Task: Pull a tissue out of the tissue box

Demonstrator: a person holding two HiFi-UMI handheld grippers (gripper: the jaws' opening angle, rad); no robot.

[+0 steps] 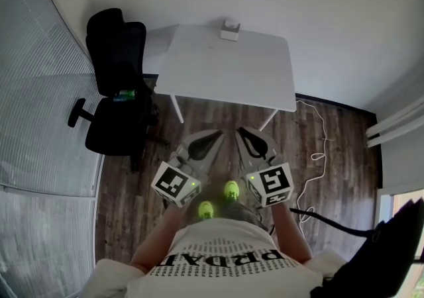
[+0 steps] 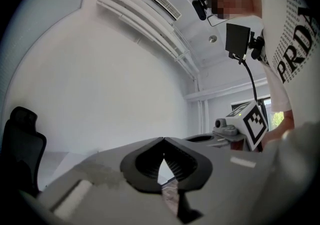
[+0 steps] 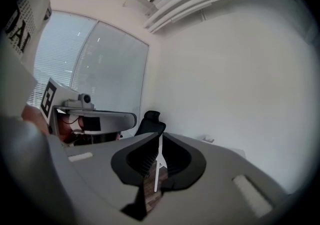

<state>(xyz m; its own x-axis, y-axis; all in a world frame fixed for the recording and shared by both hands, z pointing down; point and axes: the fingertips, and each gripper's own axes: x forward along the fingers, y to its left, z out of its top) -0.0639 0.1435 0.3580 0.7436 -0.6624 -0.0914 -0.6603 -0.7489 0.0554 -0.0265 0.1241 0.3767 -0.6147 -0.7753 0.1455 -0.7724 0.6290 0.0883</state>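
Note:
The white tissue box (image 1: 230,29) stands at the far edge of the white table (image 1: 225,71); in the right gripper view the tissue box (image 3: 207,139) is a small shape far ahead. Both grippers are held level over the wooden floor, short of the table's near edge and well away from the box. My left gripper (image 1: 217,134) has its tips together with nothing between them, and so does my right gripper (image 1: 240,131). In the left gripper view the left gripper (image 2: 163,140) shows its jaws meeting at the tip. The right gripper (image 3: 160,136) looks the same.
A black office chair (image 1: 116,85) with a green bottle (image 1: 124,95) on its seat stands left of the table. A white cable (image 1: 318,151) trails over the floor at the right, and a dark object (image 1: 391,250) sits at the lower right. Walls enclose the table behind.

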